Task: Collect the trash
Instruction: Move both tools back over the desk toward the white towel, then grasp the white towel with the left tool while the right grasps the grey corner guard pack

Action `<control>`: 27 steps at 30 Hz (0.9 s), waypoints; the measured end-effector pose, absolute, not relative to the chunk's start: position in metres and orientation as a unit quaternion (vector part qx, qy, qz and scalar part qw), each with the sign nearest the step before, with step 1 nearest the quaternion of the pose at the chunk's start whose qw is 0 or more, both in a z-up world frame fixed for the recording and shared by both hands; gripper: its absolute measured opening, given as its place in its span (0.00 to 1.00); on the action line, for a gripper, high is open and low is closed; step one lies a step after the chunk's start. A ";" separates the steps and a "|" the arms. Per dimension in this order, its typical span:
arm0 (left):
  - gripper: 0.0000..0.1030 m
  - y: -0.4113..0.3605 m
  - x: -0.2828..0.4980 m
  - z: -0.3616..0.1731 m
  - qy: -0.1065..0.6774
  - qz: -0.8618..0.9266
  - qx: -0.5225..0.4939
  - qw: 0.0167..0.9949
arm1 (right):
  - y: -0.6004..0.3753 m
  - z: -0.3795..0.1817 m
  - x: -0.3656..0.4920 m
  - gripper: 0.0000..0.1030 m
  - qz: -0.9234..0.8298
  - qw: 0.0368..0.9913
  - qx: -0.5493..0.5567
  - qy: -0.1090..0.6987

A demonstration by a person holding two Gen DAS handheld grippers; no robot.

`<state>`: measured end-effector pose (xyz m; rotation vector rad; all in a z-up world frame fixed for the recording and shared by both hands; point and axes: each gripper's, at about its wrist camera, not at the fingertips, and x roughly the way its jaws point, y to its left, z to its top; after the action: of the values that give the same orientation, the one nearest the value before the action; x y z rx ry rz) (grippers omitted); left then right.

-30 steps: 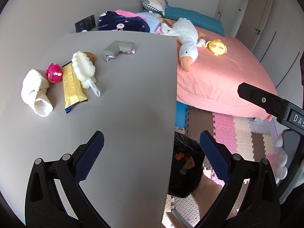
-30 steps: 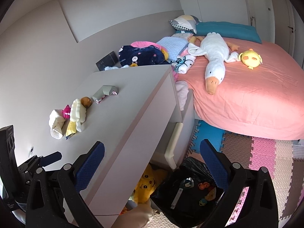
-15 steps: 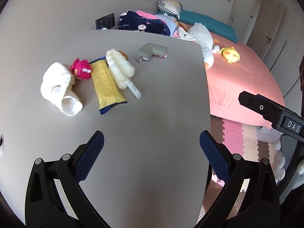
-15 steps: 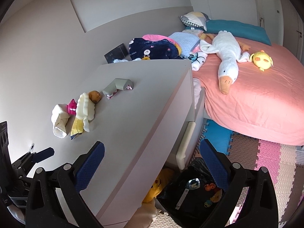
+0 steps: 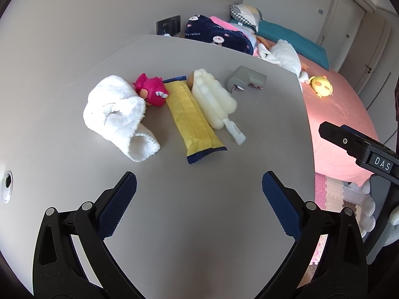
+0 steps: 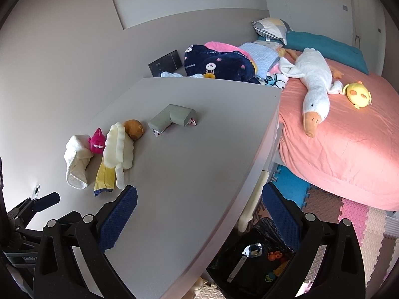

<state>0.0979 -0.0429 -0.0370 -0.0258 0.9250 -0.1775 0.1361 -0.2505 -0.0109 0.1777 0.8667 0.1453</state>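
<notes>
While hovering over the grey desk (image 5: 189,224), the left gripper (image 5: 199,193) is spreading its 2 blue pads wide, gripping nothing. Just ahead, a yellow wrapper (image 5: 193,114) is lying flat on the desk, touching a cream foam piece (image 5: 215,99) on one side and sitting beside a pink toy (image 5: 152,94) and white sock (image 5: 119,114). Off the desk edge, the right gripper (image 6: 199,203) is also gaping wide and empty above a black trash bag (image 6: 251,264) on the floor.

Left tool (image 5: 199,186) (fingers spread) hovers near yellow wrapper (image 5: 194,117) on the table (image 5: 199,224).
</notes>
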 end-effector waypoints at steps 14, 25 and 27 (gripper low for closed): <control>0.94 0.014 0.132 -0.039 0.444 -0.035 -0.042 0.894 | -0.223 -0.024 0.182 0.97 0.076 0.893 0.064 0.438; 0.94 0.040 0.172 -0.057 0.459 0.000 -0.048 0.887 | -0.214 -0.028 0.221 0.97 0.073 0.891 0.051 0.445; 0.94 0.042 0.177 -0.059 0.460 0.000 -0.048 0.886 | -0.213 -0.029 0.227 0.97 0.071 0.892 0.048 0.445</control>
<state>0.1774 0.0419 -0.0585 -0.0996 0.9571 -0.0005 0.2272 -0.2130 -0.0292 0.0995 0.9230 0.1483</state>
